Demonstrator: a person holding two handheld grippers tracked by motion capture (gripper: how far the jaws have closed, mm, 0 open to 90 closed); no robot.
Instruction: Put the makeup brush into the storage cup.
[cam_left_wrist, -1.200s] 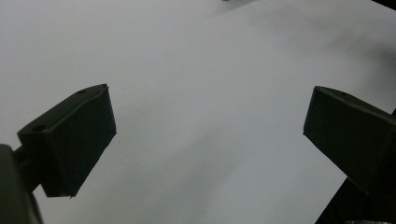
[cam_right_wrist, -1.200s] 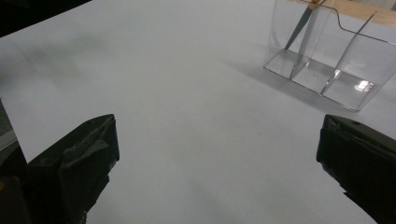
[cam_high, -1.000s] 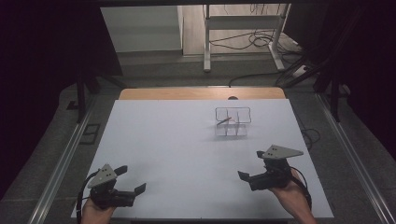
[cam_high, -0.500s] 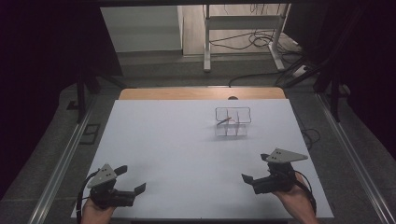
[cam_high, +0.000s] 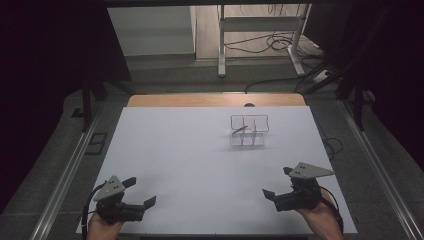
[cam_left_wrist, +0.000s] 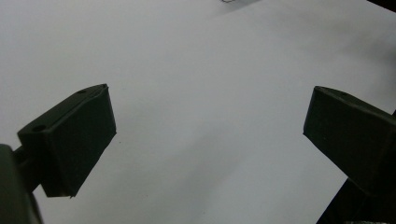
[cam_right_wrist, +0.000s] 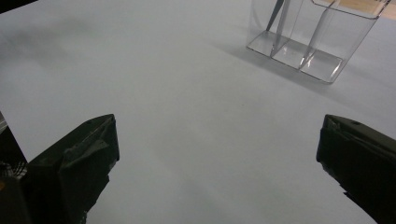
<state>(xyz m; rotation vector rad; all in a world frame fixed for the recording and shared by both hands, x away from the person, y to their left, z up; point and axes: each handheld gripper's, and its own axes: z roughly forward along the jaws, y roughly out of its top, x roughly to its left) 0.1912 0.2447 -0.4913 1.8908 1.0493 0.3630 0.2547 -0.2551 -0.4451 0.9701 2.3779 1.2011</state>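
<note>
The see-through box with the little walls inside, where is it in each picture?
High view: clear box sits right of centre, toward the table's far edge.
Left gripper view: just its bottom corner at the top edge.
Right gripper view: top right.
Shared landmark: white table.

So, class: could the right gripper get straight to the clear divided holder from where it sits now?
Probably yes. The right gripper is open near the table's front edge, and bare white surface lies between it and the clear divided holder; nothing stands in the way.

Lab setting: white table (cam_high: 200, 150), dark curtains, floor cables (cam_high: 270, 47), metal stand (cam_high: 260, 30)
</note>
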